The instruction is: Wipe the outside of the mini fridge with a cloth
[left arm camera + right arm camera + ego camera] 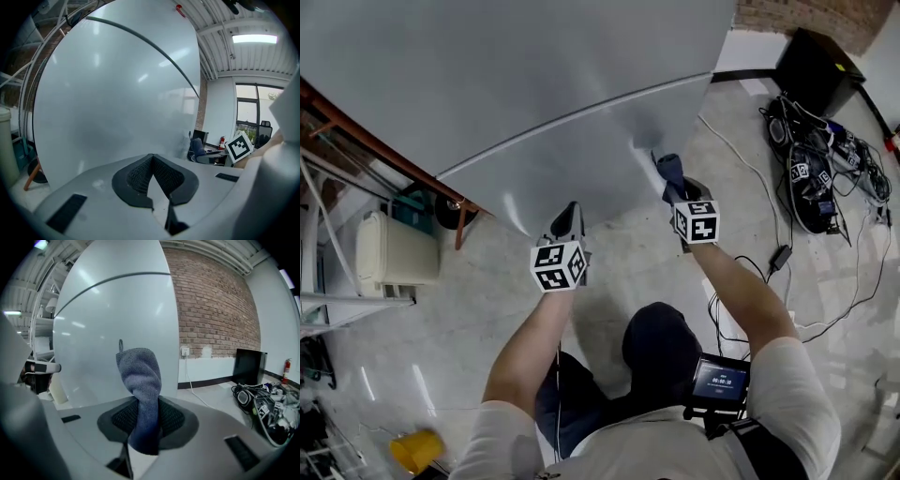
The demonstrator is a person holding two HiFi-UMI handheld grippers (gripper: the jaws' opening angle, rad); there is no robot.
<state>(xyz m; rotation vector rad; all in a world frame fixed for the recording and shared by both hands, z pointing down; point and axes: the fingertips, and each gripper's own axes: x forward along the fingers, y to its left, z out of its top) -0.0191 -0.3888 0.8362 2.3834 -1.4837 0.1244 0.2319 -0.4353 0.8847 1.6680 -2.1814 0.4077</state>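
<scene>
holding a blue-grey cloth (139,376) pinched tight between its closed fingers (173,417), the right gripper (672,183) points at the mini fridge (534,75). the cloth's free end stands up in front of the pale grey face, near its right edge; whether it touches the surface cannot be told. the left gripper (569,217) sits at about 8 o'clock from the right one and aims at the same face. its fingers (136,176) meet at the tips with nothing between them. in the head view the fridge fills the frame from 10 to 1 o'clock, and a thin dark seam (581,117) runs across it. on the floor (628,262), a tangle of cables and gear (816,178) lies at 2 o'clock, a black box (816,58) stands at 1 o'clock by the brick wall (825,14), and a yellow tub (414,448) sits at 7 o'clock.
</scene>
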